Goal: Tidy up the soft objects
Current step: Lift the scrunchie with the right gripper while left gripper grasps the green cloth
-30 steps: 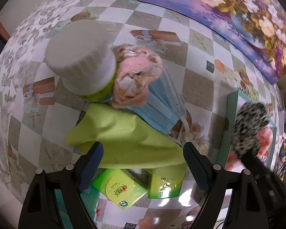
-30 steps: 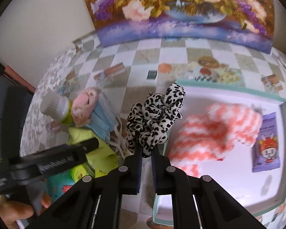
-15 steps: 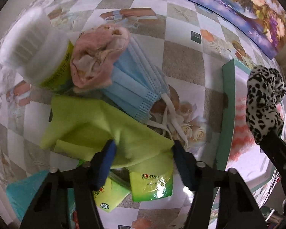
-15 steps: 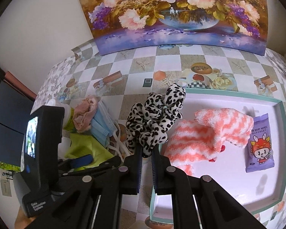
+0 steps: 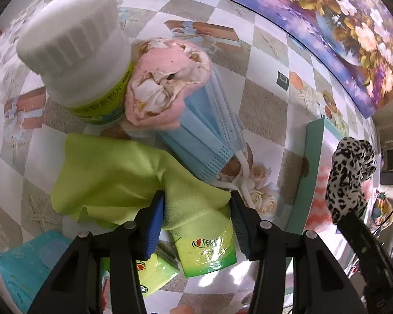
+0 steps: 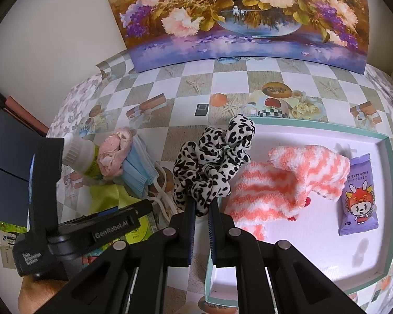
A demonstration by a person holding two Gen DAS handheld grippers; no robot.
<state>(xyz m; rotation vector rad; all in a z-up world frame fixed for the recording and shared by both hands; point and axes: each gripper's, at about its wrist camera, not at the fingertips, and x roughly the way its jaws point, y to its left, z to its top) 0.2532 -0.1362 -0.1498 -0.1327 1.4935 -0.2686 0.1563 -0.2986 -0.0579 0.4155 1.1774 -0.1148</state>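
- The right hand-held gripper (image 6: 201, 209) is clenched on a leopard-print scrunchie (image 6: 212, 167), held up over the near-left rim of the tray (image 6: 387, 172) — most likely poised to be dropped in with the other soft things.
- Already in the tray: a fluffy orange-striped sock (image 6: 288, 183) and, at about 3 o'clock from it, a purple pack of baby wipes (image 6: 359, 198).
- The left hand-held gripper (image 5: 197, 209) has just been closing its jaws; they straddle a fold of the green cloth (image 5: 112, 178) on the worktop (image 5: 262, 110), pads at the fabric, though a firm pinch isn't clear.
- At 12 o'clock from the cloth lie blue face masks (image 5: 204, 130), a pink crumpled cloth (image 5: 165, 83) and a white-capped bottle (image 5: 73, 41) — bunched together, apparently waiting for sorting.
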